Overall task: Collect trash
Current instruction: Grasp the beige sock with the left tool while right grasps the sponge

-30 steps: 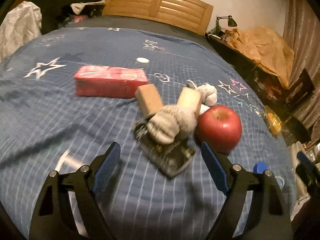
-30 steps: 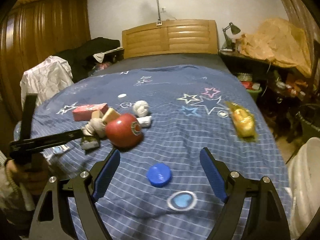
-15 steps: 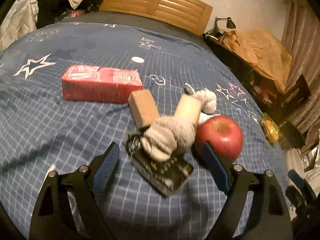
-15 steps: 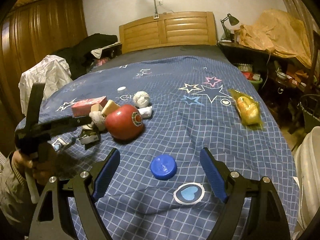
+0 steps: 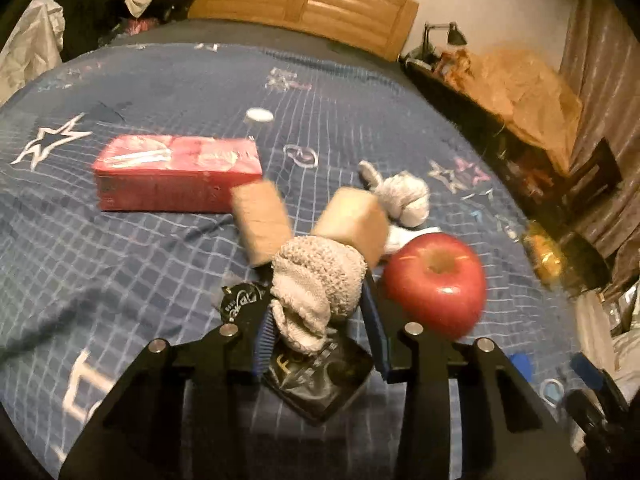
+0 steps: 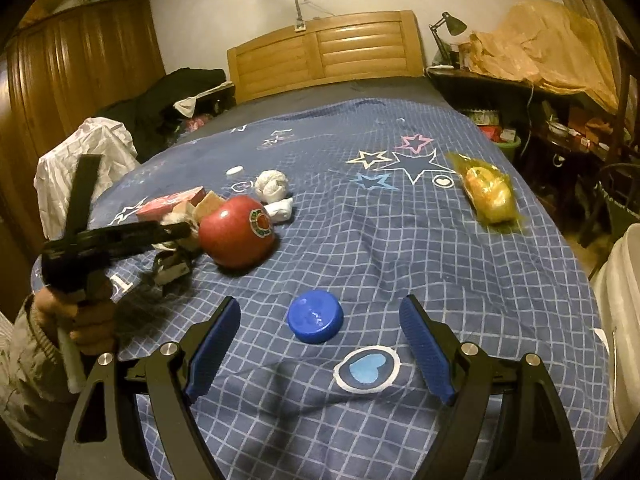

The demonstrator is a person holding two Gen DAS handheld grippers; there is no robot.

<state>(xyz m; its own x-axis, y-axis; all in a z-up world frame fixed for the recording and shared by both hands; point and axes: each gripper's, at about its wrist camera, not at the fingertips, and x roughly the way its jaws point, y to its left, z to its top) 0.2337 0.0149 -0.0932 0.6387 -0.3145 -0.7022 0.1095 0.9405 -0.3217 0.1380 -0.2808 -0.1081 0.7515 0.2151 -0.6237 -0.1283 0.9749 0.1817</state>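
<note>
1. My left gripper (image 5: 320,332) sits low over the blue checked star-print bedspread (image 5: 120,264) near its left edge, jaws narrowed around the lower end of a knotted grey knit sock (image 5: 316,280); whether the pads press it I cannot tell.
2. My right gripper (image 6: 320,354) hovers at the bedspread's near edge, jaws spread wide, a round blue plastic cap (image 6: 316,316) lying between and just beyond the fingertips.
3. The sock lies on a crumpled black foil wrapper (image 5: 320,376), touching two tan sponge blocks (image 5: 262,220).
4. A red apple (image 5: 436,280) rests just right of the sock.
</note>
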